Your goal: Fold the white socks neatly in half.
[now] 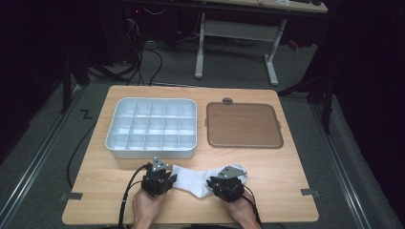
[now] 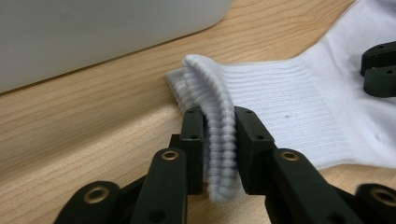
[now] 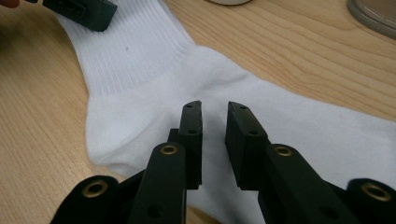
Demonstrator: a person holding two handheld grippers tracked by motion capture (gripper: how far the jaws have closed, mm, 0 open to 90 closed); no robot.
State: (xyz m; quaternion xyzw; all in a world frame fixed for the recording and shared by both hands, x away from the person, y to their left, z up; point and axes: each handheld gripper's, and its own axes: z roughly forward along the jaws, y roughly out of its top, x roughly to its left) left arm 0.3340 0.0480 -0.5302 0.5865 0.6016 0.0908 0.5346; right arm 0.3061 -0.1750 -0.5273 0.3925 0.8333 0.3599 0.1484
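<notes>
now, left gripper [image 2: 219, 140] pinching white sock [image 2: 299, 107] cuff, right gripper [image 3: 214, 140] slightly spread over sock heel

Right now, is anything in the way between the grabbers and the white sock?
No, nothing visible is in the way. The left gripper already pinches the ribbed cuff of the white sock, lifted into a fold. The right gripper sits right over the sock's foot, jaws slightly apart, with only sock fabric beneath them.
</notes>
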